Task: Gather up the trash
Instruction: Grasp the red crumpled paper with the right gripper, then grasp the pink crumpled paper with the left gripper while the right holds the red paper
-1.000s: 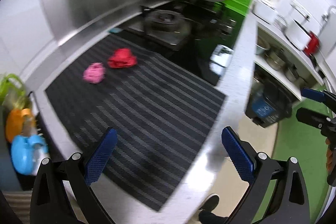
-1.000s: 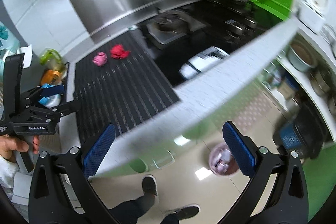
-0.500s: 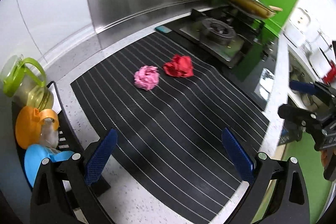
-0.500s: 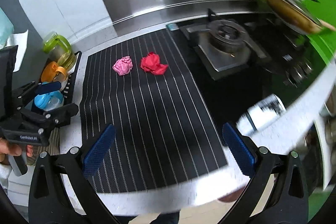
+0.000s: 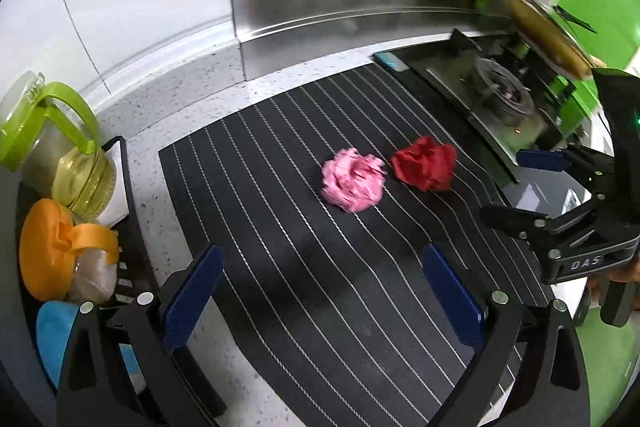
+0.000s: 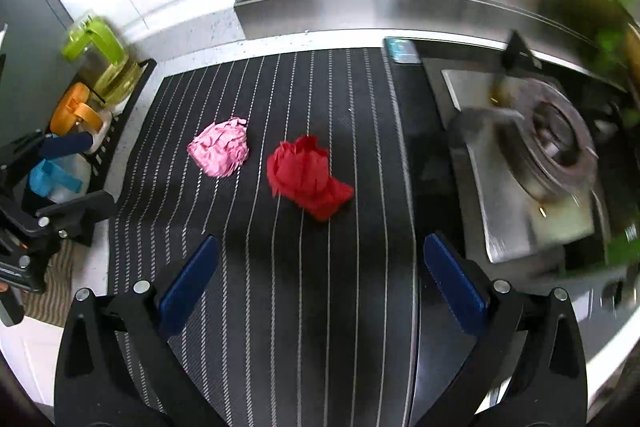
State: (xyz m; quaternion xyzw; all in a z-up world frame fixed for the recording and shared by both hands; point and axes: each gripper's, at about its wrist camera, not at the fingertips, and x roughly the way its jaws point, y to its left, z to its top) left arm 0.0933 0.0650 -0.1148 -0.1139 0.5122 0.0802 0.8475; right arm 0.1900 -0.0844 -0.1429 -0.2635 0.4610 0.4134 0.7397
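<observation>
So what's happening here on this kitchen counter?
A person holds a two-finger gripper in each hand, out to collect trash. Two crumpled paper balls, a pink one and a red one, lie side by side on a striped black mat. The left gripper and right gripper both hover open; nothing is picked up yet.

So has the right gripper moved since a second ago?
Yes. The right gripper has swung in from over the counter edge and floor to above the striped mat, facing the red paper wad, jaws open.
</observation>
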